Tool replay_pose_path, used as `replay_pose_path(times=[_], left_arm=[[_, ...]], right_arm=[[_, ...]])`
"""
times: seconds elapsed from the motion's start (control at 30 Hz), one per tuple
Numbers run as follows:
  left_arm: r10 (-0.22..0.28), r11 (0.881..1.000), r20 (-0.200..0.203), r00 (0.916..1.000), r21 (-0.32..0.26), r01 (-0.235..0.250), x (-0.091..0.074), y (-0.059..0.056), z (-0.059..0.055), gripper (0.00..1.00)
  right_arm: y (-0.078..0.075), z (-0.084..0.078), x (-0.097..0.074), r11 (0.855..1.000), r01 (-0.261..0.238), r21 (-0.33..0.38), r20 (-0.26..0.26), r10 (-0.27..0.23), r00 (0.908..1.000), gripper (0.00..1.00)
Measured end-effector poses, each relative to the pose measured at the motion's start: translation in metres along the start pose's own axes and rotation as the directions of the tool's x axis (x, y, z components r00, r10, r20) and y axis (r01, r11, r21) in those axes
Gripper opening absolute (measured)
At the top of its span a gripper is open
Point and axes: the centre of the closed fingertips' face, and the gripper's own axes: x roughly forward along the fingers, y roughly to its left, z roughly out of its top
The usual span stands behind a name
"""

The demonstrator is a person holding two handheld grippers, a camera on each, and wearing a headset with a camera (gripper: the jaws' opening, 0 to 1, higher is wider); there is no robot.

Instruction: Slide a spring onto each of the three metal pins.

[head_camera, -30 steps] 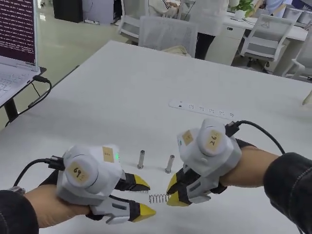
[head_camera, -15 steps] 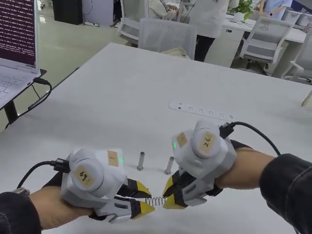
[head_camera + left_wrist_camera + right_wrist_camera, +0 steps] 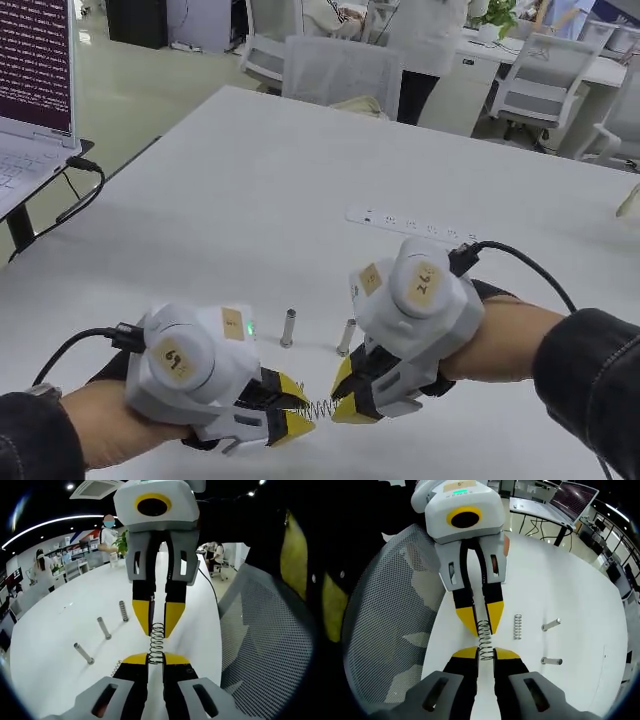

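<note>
At the lower centre of the head view, a spring [image 3: 320,407] is held stretched between the two grippers over the white counter [image 3: 250,200]. Its left end is clamped in the yellow tips of the left gripper [image 3: 297,406], and its right end in those of the right gripper [image 3: 342,394]. Both pairs of jaws are closed on the coil. Just beyond the tips, a left pin [image 3: 289,327] and a right pin [image 3: 347,337] are seen standing upright, apart from each other. In the right gripper view, a second spring [image 3: 517,626] is seen lying on the counter right of the held one. Further back, a power strip [image 3: 410,225] is laid flat. A laptop [image 3: 30,90] is placed at the upper left.
</note>
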Motion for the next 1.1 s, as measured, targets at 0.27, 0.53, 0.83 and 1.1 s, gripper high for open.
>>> replay_pose_path(times=[0.27, 0.53, 0.83, 1.1], left_arm=[[-0.011, 1.000, -0.006, 0.9999, -0.010, 0.011, -0.001, -0.001, -0.001, 0.02], [-0.010, 1.000, 0.000, 1.0000, -0.013, 0.010, -0.002, -0.001, 0.000, 0.02], [-0.007, 1.000, 0.018, 0.9998, -0.016, 0.007, -0.004, 0.001, 0.003, 0.02], [-0.003, 1.000, 0.017, 0.9999, -0.021, 0.003, -0.003, 0.002, 0.002, 0.02]], right_arm=[[0.002, 0.000, 0.001, 1.000, -0.012, 0.016, 0.024, 0.011, 0.9996, 0.09], [0.001, -0.005, 0.004, 0.999, -0.014, 0.039, 0.036, 0.013, 0.9993, 0.13], [-0.002, -0.008, 0.004, 0.992, -0.031, 0.123, 0.117, 0.017, 0.9930, 0.08], [-0.003, 0.002, -0.004, 0.991, -0.026, 0.129, 0.153, 0.006, 0.9883, 0.08]])
